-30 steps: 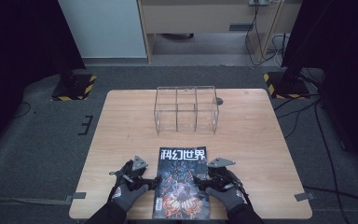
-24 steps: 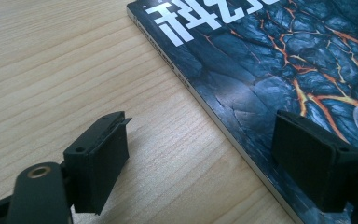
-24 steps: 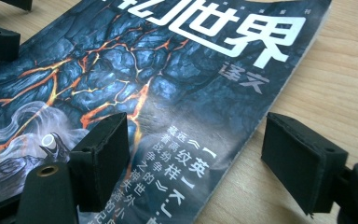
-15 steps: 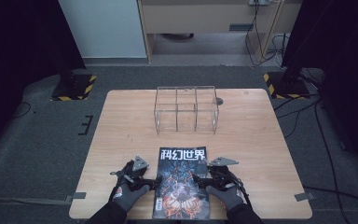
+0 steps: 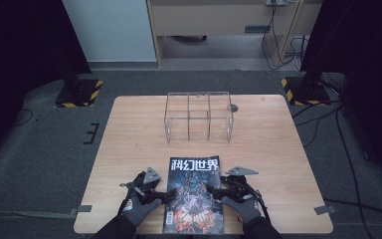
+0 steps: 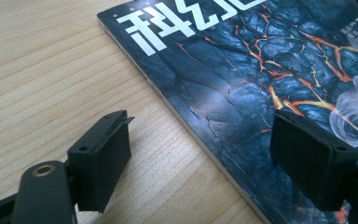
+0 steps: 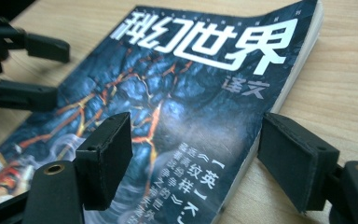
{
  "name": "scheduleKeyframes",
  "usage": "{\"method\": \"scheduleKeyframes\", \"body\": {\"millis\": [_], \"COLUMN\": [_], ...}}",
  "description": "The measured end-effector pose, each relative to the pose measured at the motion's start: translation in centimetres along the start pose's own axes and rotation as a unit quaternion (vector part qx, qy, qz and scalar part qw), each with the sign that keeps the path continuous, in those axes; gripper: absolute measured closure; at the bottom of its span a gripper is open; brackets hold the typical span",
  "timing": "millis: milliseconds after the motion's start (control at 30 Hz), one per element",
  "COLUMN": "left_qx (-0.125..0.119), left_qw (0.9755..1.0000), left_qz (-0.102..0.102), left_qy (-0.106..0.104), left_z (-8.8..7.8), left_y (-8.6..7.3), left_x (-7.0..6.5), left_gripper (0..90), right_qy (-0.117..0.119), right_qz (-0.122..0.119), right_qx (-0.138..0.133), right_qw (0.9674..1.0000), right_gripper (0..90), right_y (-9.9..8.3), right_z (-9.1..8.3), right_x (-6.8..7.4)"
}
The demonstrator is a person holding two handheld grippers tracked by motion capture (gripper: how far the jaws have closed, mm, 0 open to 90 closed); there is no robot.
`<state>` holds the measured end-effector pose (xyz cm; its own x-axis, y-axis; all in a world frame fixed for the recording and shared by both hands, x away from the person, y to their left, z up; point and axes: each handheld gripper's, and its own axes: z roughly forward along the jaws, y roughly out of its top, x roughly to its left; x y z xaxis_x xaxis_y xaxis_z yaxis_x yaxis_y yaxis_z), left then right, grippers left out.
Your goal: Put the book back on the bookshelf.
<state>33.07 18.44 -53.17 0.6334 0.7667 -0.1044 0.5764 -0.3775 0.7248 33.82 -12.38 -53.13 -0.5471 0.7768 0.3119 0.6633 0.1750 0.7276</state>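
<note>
A light wooden table stands on a grey carpeted floor, seen from above; a magazine with a dark blue, lava-cracked cover and large white Chinese characters lies flat near the table's near edge, roughly centred between two gloved hands. A clear wire-and-acrylic rack with upright dividers stands farther back, well apart from the magazine, near the middle of the table's far side.

The left gripper rests at the magazine's left edge, held by a hand in a grey and black glove; in the left gripper view its jaws stand wide apart, one over bare wood and the other over the cover, with the magazine's spine edge running between them, gripping nothing.

The right gripper sits at the magazine's right edge, held by the other gloved hand; in the right gripper view its jaws are also spread wide, one above the cover and one beyond the page edge over the table, closed on nothing; the left gripper's black jaws appear across the magazine at upper left.
</note>
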Motion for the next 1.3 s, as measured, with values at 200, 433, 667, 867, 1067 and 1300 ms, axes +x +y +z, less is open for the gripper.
{"method": "scheduleKeyframes", "body": {"millis": [200, 433, 667, 867, 1067, 1300], "left_qx": [-0.002, -0.005, -0.008, -0.009, -0.010, -0.009], "left_qw": [1.0000, 0.9999, 0.9998, 0.9997, 0.9997, 0.9997], "left_qz": [0.000, 0.008, 0.011, 0.014, 0.014, 0.012], "left_qy": [0.000, -0.011, -0.016, -0.019, -0.020, -0.017], "left_z": [0.0, 0.2, 0.4, 0.5, 0.5, 0.5], "left_y": [0.0, 0.0, 0.0, 0.1, 0.1, 0.1], "left_x": [0.0, -0.5, -0.8, -1.0, -1.1, -1.2], "left_gripper": [19.3, 20.2, 21.0, 21.3, 22.5, 22.7], "right_qy": [-0.003, 0.015, 0.034, 0.040, 0.037, 0.033], "right_qz": [0.005, 0.048, 0.071, 0.065, 0.061, 0.062], "right_qx": [0.009, -0.008, -0.019, -0.013, -0.011, -0.013], "right_qw": [0.9999, 0.9987, 0.9967, 0.9970, 0.9974, 0.9974], "right_gripper": [26.6, 27.0, 28.3, 28.5, 28.4, 27.8], "right_y": [-0.1, -0.3, -0.1, -0.3, -0.4, -0.4], "right_z": [0.1, 0.0, -0.3, 0.0, 0.1, 0.2], "right_x": [0.0, -0.5, -0.8, -0.6, -0.6, -0.5]}}
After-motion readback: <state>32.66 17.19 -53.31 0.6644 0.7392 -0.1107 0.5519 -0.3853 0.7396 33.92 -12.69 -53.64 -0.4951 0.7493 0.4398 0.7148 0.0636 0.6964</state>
